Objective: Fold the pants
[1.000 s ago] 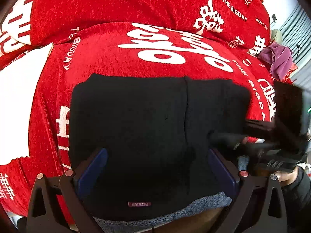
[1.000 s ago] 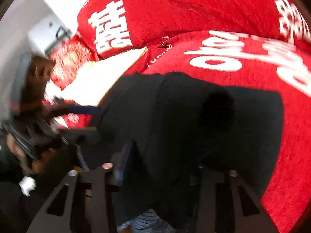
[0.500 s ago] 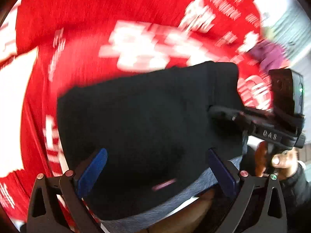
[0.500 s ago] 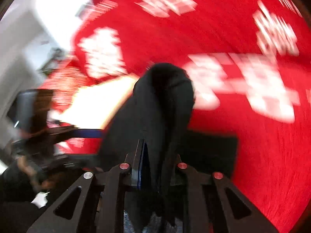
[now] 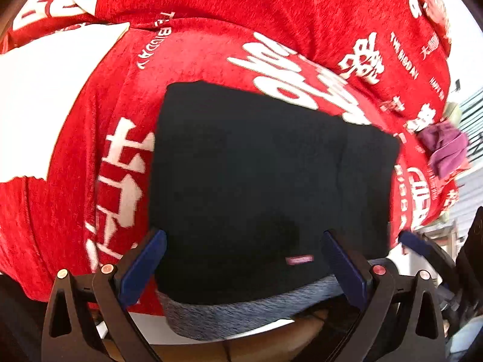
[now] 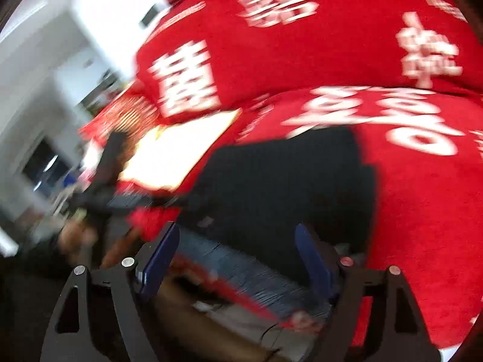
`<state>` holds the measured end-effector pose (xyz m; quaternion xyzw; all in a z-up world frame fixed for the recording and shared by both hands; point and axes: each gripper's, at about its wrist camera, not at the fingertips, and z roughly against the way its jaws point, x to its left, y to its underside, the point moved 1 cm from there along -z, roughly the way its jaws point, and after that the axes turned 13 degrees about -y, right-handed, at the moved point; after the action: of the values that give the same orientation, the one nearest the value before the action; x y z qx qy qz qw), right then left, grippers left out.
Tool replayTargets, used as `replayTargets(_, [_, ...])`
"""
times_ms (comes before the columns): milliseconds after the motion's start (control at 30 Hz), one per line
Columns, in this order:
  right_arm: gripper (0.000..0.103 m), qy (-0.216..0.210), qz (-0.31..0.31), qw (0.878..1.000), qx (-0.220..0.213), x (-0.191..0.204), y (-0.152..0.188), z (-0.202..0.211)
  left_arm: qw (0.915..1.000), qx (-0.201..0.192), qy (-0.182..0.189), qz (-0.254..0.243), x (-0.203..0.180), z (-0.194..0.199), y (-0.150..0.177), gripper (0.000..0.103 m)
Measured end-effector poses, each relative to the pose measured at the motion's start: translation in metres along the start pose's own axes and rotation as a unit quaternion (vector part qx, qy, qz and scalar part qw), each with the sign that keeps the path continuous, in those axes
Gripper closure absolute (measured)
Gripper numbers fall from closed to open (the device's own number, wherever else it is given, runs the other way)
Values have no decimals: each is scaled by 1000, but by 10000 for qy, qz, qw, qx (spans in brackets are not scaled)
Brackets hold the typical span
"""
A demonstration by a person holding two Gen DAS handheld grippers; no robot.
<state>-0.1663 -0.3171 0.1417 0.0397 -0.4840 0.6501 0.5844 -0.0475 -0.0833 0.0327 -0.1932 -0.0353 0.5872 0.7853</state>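
One pair of black pants (image 5: 265,181), folded. One red blanket (image 5: 211,57) with white lettering. One purple garment (image 5: 446,150). Two grippers: the left gripper (image 5: 244,259) and the right gripper (image 6: 238,256), each with two blue-padded fingers.

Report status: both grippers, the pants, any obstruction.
Left gripper open, empty. Right gripper open, empty. Black pants folded flat on red blanket. Nothing obstructing.

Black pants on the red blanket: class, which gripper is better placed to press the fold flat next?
Probably left. The left gripper hangs open with the folded black pants between its fingers; the right gripper sits at their gray waistband edge, its view blurred.
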Motion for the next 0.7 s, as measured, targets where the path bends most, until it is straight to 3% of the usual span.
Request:
replayTargets(100, [22, 323, -447, 9961, 691, -25, 19, -30, 9997, 31, -206, -147, -3, -8, 1, 0])
replayTargets(133, [22, 260, -664, 9951, 678, -34, 22, -32, 9994, 61, -295, -184, -3, -11, 2, 0])
replayTargets(200, [21, 78, -870, 9956, 326, -33, 13, -18, 9990, 24, -373, -248, -4, -13, 5, 0])
replayTargets(333, [18, 461, -40, 9981, -412, -10, -32, 11, 9989, -139, -390, -215, -5, -11, 8, 0])
replayTargets(400, [16, 595, 216, 9966, -525, -12, -55, 6, 9990, -163, -387, -176, -6, -9, 9, 0])
replayTargets(567, [16, 736, 129, 9971, -135, -43, -78, -32, 9984, -130, -474, -285, -9, -8, 11, 0])
replayTargets(633, [16, 1115, -56, 9933, 314, -65, -80, -52, 9983, -142, -482, -291, -10, -8, 10, 0])
replayTargets(700, [16, 1214, -188, 9913, 468, -83, -74, -60, 9979, -168, -522, -350, -13, -9, 9, 0])
